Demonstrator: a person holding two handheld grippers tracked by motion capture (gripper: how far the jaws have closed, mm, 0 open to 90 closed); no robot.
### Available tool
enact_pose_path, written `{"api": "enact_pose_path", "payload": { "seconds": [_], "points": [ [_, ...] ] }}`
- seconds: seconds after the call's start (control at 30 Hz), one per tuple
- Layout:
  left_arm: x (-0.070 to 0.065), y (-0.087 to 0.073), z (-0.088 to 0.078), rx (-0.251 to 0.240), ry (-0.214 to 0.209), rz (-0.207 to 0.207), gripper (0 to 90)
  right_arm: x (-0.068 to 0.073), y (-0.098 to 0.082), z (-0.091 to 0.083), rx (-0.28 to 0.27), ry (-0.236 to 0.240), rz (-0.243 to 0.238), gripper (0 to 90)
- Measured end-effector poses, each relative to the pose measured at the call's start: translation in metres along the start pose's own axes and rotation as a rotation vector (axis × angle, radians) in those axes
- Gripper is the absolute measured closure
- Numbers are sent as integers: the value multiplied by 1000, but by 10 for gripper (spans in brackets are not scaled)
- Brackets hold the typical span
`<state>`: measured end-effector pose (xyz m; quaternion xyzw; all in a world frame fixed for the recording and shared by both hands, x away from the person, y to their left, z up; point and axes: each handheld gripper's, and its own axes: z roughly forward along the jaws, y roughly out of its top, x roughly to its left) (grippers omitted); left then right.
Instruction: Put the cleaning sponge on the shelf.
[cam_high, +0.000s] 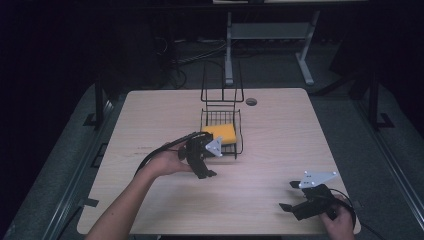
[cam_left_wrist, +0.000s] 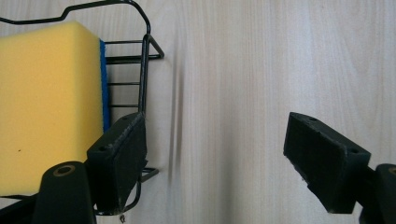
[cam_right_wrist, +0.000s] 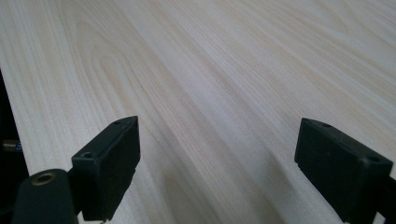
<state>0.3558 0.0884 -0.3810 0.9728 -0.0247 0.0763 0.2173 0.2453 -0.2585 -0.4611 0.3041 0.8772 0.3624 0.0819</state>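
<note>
A yellow sponge with a blue scrub side lies in a black wire basket near the middle of the wooden table. My left gripper hangs open just in front of the basket, pointing down. In the left gripper view the sponge sits inside the basket's wire rim. There my left gripper holds nothing: one jaw is by the rim, the other over bare wood. My right gripper rests open near the front right corner; in its own view it spans bare table.
The basket has a tall wire back frame on its far side. A round cable hole sits near the table's far edge. Behind the table stand a grey desk leg and floor cables.
</note>
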Motion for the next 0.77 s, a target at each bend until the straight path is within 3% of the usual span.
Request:
{"api": "enact_pose_path", "payload": {
  "seconds": [0.47,0.77],
  "points": [
    [-15,-8,-3,-9,7,-13,211,2,0,0,0,-1,-8,139],
    [-35,-24,-10,-22,25,-60,208,7,1,0,-4,3,-8,138]
  ]
}}
